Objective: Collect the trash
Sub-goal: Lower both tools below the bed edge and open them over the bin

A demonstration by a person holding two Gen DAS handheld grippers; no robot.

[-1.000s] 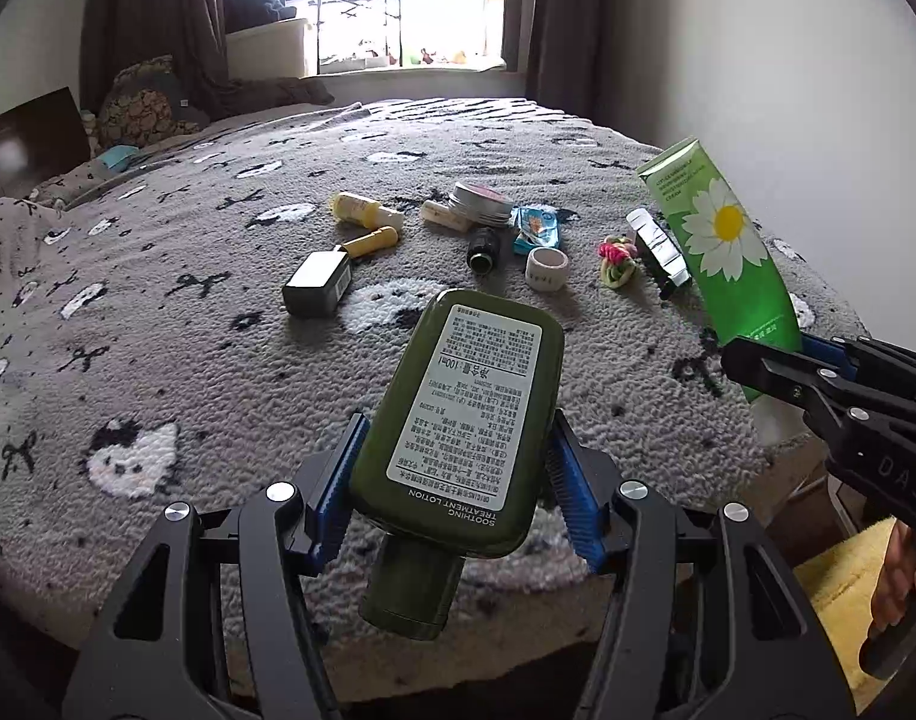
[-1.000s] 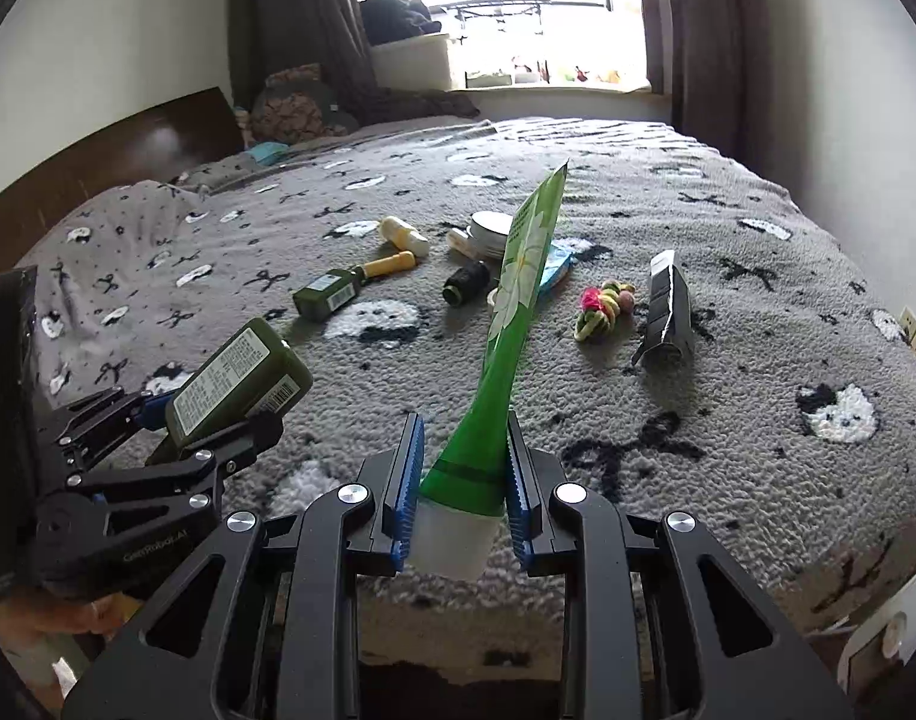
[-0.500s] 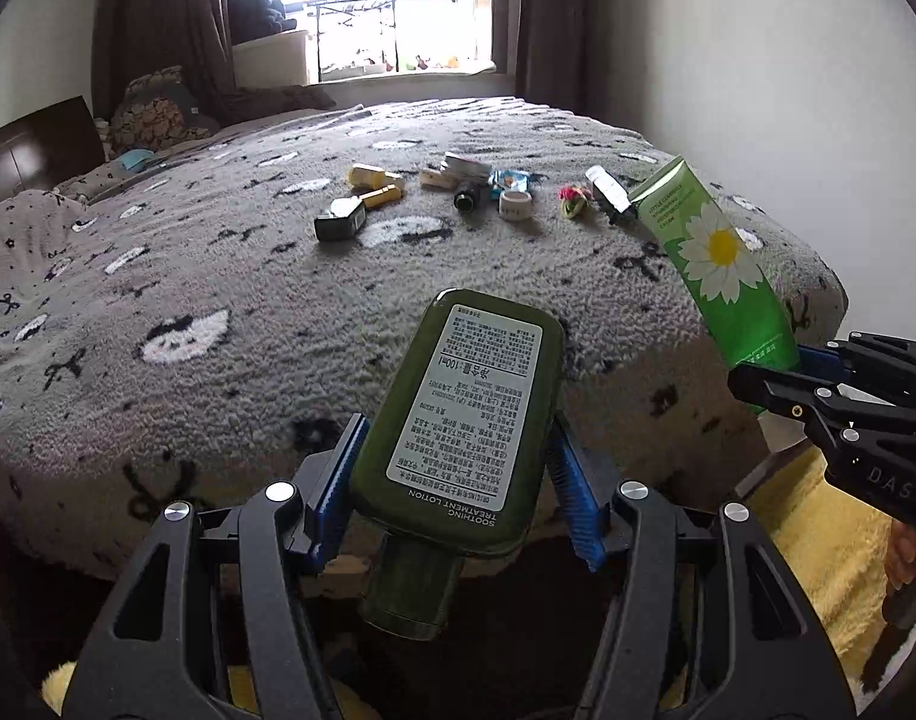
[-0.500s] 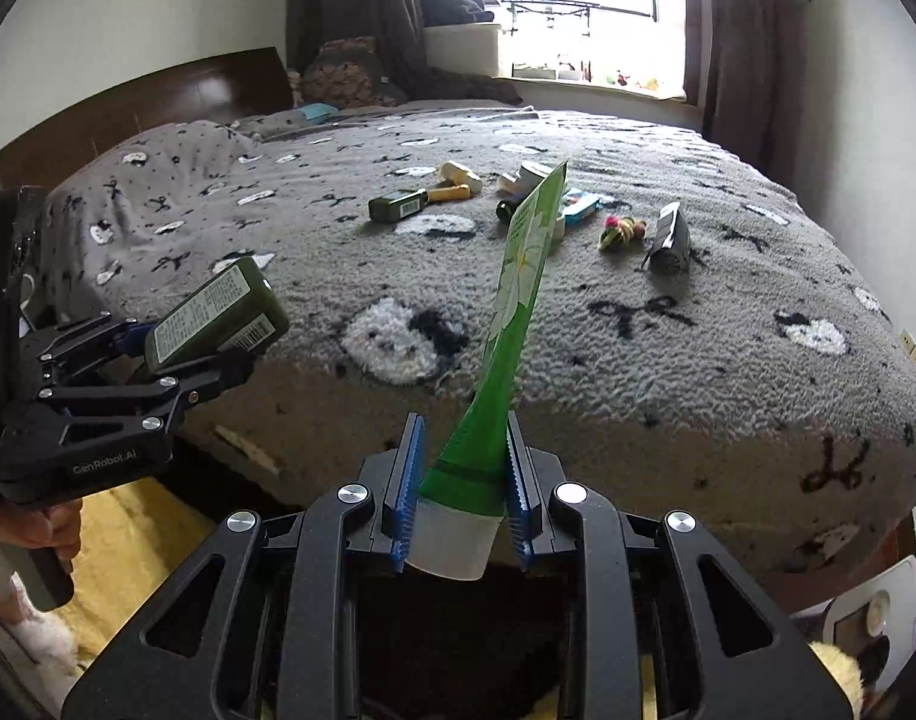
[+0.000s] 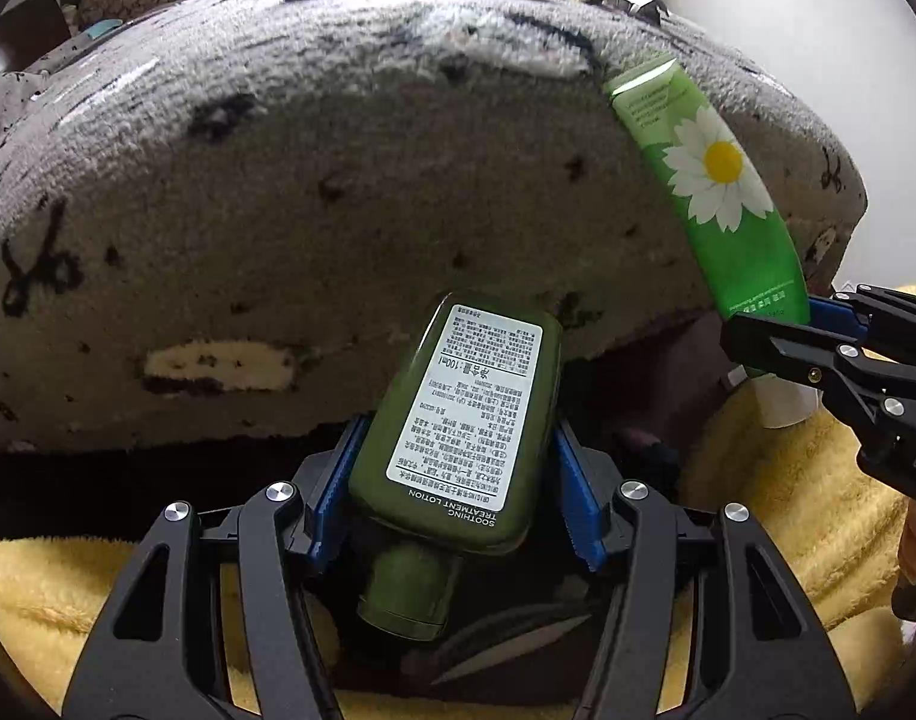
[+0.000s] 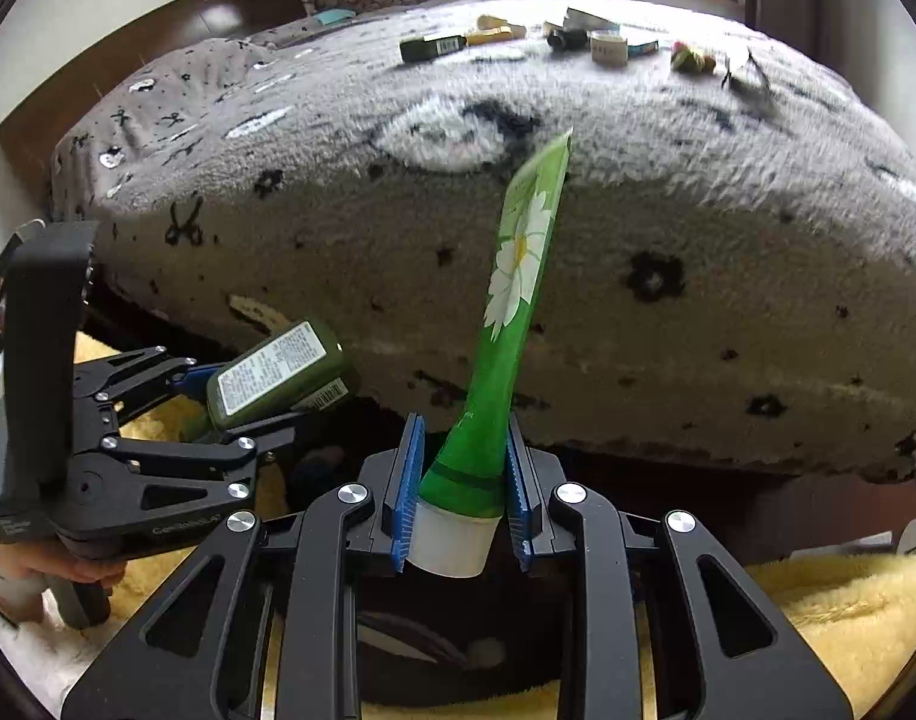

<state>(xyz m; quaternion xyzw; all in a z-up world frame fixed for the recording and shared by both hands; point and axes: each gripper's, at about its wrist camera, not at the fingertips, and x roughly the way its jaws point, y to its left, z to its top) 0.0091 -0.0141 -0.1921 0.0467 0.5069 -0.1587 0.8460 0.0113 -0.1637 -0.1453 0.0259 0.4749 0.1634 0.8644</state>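
Both tongs loaded. My left gripper (image 5: 458,468) is clamped about halfway open across a dark olive-green flat plastic lotion bottle (image 5: 463,420), cap toward the camera. My right gripper (image 6: 460,498) is pinched nearly closed on a bright green squeeze tube with a daisy print (image 6: 511,324), white cap down. Both hang off the grey fleece-covered bed (image 6: 637,228), over yellow fluffy fabric (image 5: 787,480). No bin visible. Neither item deposited; a row of small items (image 6: 517,39) waits on the bed.
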